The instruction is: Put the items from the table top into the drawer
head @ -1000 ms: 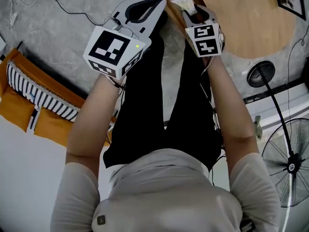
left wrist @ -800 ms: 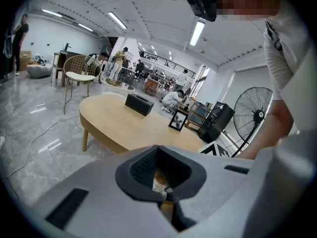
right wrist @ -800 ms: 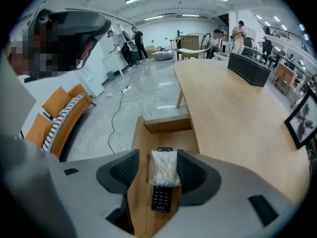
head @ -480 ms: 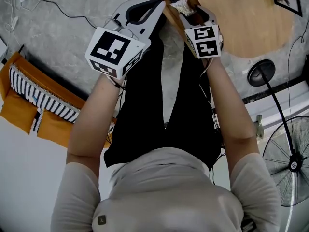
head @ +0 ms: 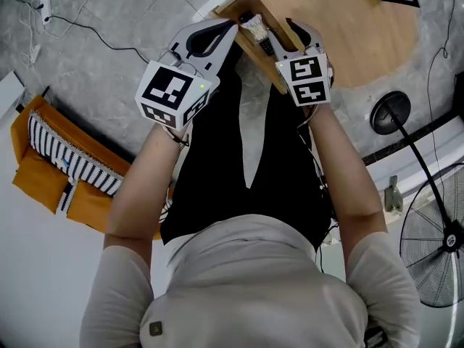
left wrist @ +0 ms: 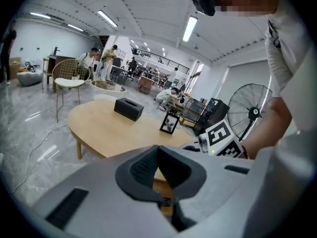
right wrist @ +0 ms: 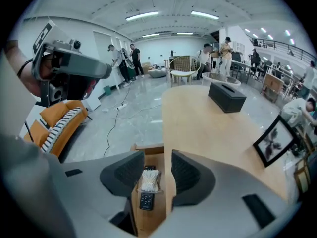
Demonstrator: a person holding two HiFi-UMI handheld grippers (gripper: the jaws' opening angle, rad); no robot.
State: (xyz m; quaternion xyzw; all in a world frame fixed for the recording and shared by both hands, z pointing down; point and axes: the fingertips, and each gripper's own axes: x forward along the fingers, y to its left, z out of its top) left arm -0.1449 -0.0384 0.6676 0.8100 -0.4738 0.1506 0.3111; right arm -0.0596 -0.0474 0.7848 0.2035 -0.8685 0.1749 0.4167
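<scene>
The wooden drawer (head: 243,38) stands pulled out from under the oval wooden table (head: 341,27). In it lie a packet of cotton swabs (right wrist: 148,179) and a black remote control (right wrist: 146,201). My right gripper (right wrist: 157,157) hangs above the drawer. Its jaws are apart and closing, with nothing between the pads. My left gripper (left wrist: 157,148) is shut and empty, held to the left of the drawer, its pads meeting at the tip. In the head view the left gripper (head: 228,27) and the right gripper (head: 301,33) flank the swab packet (head: 254,26).
On the tabletop stand a black tissue box (right wrist: 227,97) and a framed photo (right wrist: 274,142). An orange sofa with a striped cushion (head: 65,165) sits to the left, a standing fan (head: 435,245) to the right. Cables run over the grey floor (head: 94,42).
Both grippers have lifted and drawn back from the drawer. The right gripper has come away from the swab packet, which stays in the drawer.
</scene>
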